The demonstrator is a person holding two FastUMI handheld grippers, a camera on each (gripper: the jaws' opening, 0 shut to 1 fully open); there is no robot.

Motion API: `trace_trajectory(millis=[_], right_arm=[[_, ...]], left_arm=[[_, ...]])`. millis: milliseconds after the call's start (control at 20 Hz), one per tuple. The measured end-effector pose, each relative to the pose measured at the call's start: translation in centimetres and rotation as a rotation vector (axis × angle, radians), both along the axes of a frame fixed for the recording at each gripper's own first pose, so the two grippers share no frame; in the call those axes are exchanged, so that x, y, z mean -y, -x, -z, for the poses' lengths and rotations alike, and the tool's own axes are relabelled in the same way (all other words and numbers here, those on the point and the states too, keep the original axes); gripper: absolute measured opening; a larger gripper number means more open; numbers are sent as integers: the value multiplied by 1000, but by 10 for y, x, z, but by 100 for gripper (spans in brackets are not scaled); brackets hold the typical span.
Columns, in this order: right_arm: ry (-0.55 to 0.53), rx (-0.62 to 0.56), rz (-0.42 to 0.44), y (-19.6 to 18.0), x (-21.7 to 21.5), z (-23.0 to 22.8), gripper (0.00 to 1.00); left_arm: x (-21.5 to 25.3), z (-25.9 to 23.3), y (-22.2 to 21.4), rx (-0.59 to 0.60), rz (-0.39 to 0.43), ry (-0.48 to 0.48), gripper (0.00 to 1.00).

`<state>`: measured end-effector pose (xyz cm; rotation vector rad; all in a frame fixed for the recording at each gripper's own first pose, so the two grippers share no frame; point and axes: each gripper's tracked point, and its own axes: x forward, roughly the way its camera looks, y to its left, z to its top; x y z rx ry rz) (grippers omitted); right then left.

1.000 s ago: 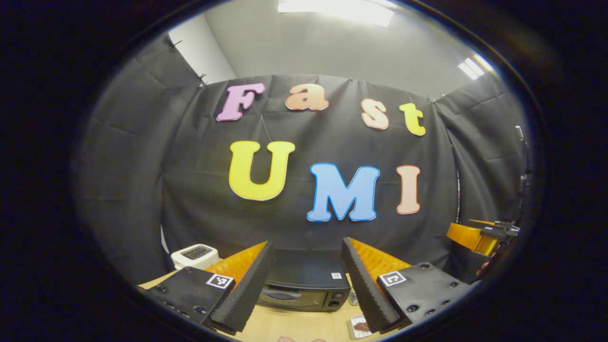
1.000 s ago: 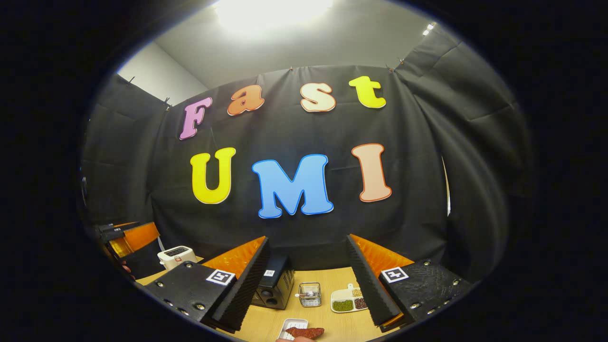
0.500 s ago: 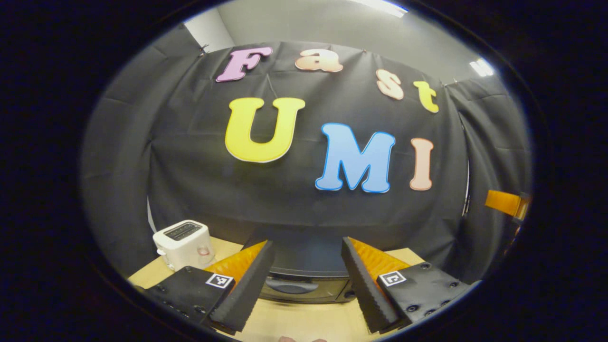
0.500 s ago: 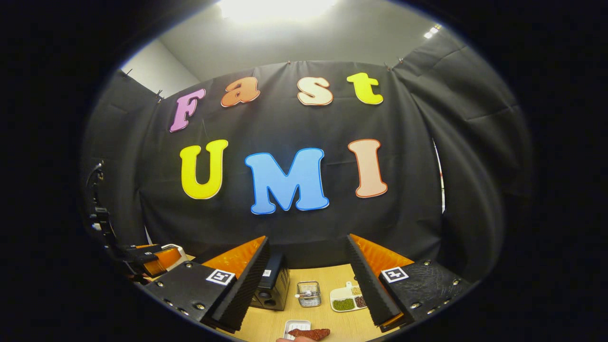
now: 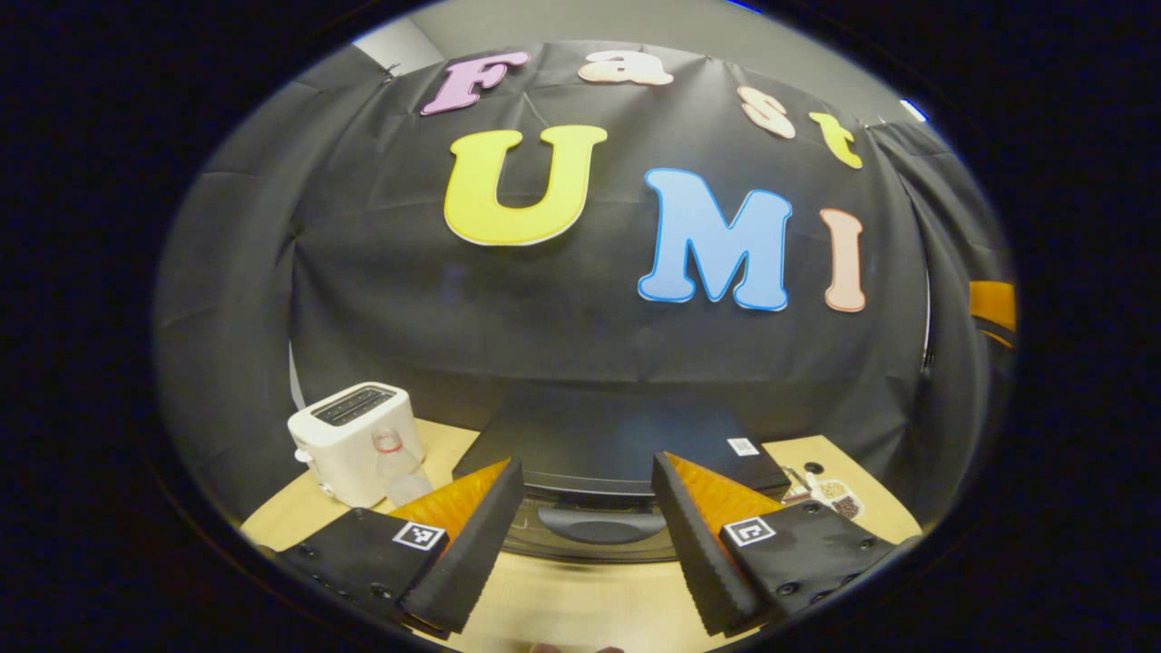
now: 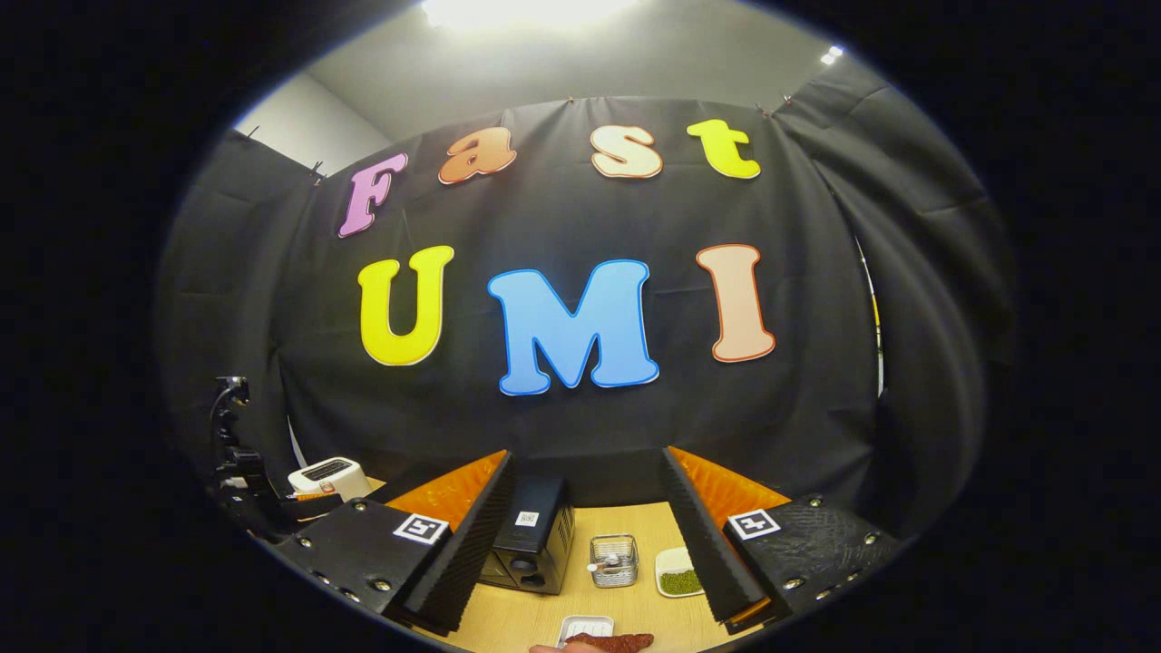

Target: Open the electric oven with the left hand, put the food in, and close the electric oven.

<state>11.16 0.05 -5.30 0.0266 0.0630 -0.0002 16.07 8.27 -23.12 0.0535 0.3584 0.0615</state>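
Wide-open left gripper (image 5: 580,544) frames the closed electric oven (image 5: 626,444), its small label unreadable; right gripper (image 6: 585,544) open, empty.

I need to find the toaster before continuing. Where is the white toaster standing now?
In the left gripper view the white toaster stands on the wooden table at the left, beside a clear bottle and left of the black oven.

no readable text, small white code sticker on oven (image 5: 626,444) top
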Motion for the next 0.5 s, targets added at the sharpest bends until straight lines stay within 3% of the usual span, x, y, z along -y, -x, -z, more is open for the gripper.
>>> trace_trajectory(millis=[250,500], right_arm=[[23,-18,23,-4,10,5,96],[54,-11,75,6,26,4,97]], left_arm=[[-6,30,-15,-42,5,3,99],[-10,73,-29,-116,37,-11,93]])
